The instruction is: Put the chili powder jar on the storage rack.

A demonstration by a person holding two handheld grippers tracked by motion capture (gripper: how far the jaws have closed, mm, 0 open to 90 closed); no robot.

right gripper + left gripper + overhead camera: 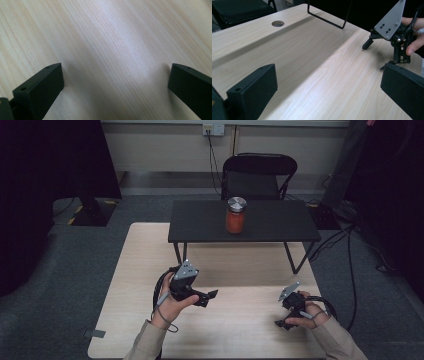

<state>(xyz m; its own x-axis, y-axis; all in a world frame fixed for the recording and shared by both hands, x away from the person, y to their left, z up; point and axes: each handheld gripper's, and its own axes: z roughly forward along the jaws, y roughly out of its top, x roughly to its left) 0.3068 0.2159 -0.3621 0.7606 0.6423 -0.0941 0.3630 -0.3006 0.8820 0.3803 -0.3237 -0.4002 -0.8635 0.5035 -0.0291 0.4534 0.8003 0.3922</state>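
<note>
With both the left gripper (212, 295) and right gripper (280, 322) spread wide and empty over the desk (145, 265), the jar (235, 215) on the raised shelf (200, 220), well apart, could topple if nudged off-centre.

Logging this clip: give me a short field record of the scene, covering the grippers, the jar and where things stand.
left gripper: open, empty, held above the wooden table
right gripper: open, empty, low over the table
jar: orange contents, metal lid, upright on the black raised shelf
jar contact: none, both grippers far from it
background: black folding chair behind the shelf
</note>
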